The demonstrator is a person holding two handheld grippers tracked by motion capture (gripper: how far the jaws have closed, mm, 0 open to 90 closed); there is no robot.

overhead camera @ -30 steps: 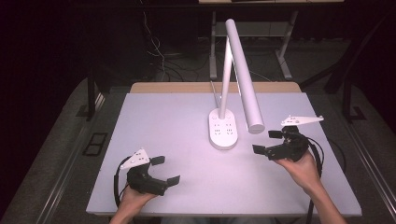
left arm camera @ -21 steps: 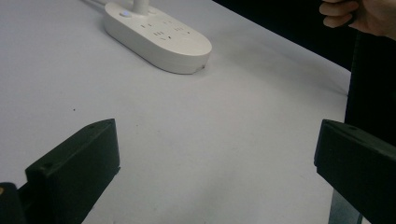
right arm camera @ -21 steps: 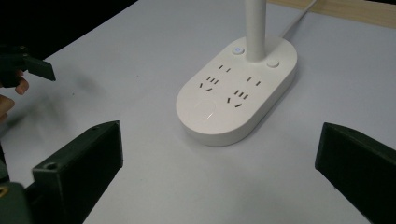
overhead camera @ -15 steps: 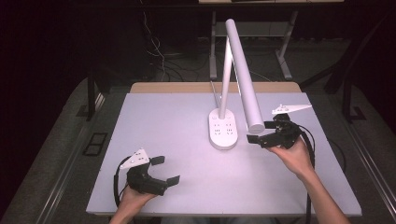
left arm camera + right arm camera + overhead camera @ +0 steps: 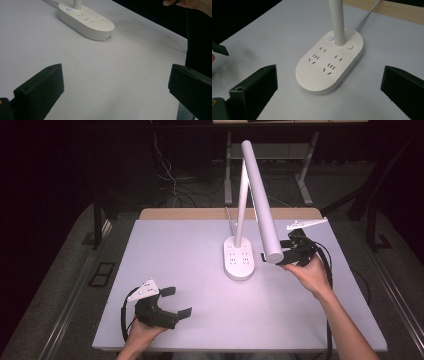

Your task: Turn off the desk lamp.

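Note:
A white desk lamp stands on the table, its oval socket base (image 5: 238, 262) right of centre and its long tube head (image 5: 261, 200) slanting toward me. My right gripper (image 5: 284, 254) hovers just right of the base beside the low end of the head, open and empty. In the right gripper view the base (image 5: 329, 65) lies ahead between the wide-apart jaws of that gripper (image 5: 328, 100). My left gripper (image 5: 177, 301) rests near the front left edge, open and empty. In the left gripper view the left gripper (image 5: 115, 92) faces the distant base (image 5: 86, 21).
The lamp's white cord (image 5: 367, 15) runs from the base toward the table's far wooden edge (image 5: 200, 213). The pale tabletop (image 5: 175, 250) stretches bare between the grippers. Dark floor, cables and table legs lie beyond. The right hand (image 5: 190, 3) shows in the left gripper view.
My right gripper has moved forward and left, from the right side of the table up close to the lamp base. The left gripper has stayed put.

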